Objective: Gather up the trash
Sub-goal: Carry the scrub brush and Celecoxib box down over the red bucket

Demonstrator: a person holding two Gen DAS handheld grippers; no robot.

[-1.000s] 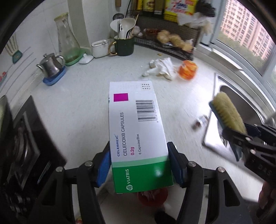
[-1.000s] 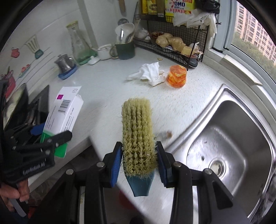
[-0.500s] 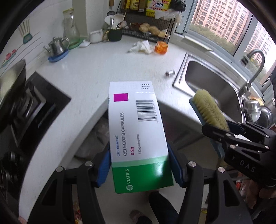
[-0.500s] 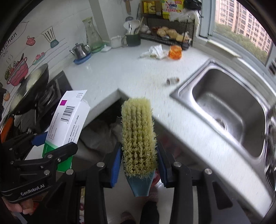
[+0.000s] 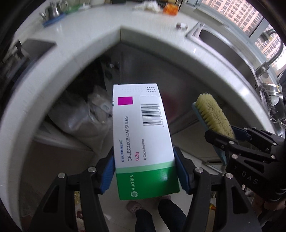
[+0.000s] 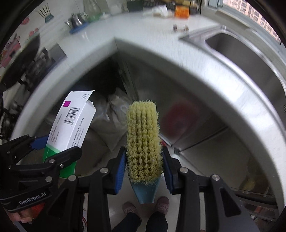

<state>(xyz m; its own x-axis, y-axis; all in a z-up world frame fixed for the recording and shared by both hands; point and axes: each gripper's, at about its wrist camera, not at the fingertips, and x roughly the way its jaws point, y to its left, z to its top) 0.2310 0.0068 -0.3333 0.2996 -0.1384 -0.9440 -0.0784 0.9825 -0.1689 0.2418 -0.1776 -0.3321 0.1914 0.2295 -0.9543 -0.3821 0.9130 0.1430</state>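
My left gripper [image 5: 144, 171] is shut on a white and green medicine box [image 5: 141, 135], its blue pads pressing the box's sides near the green end. The same medicine box [image 6: 71, 125] shows at the left of the right wrist view, held out in front of the counter. My right gripper [image 6: 143, 164] is shut on a scrubbing brush [image 6: 143, 139] with yellow bristles and a teal back. In the left wrist view that brush [image 5: 212, 116] sticks up at the right. Both grippers point steeply down, off the counter edge, above the floor.
The white counter [image 5: 100, 44] wraps around an open cabinet recess holding grey plastic bags [image 5: 85, 117]. A steel sink [image 6: 241, 48] lies to the right. A white rag [image 6: 160, 10], an orange container [image 6: 181, 10] and a small jar [image 6: 180, 27] remain on the counter. The person's feet [image 6: 146, 208] stand below.
Both grippers have pulled back off the counter and sunk, tipping further down. The view went from countertop to cabinet recess and floor. Box and brush stay gripped.
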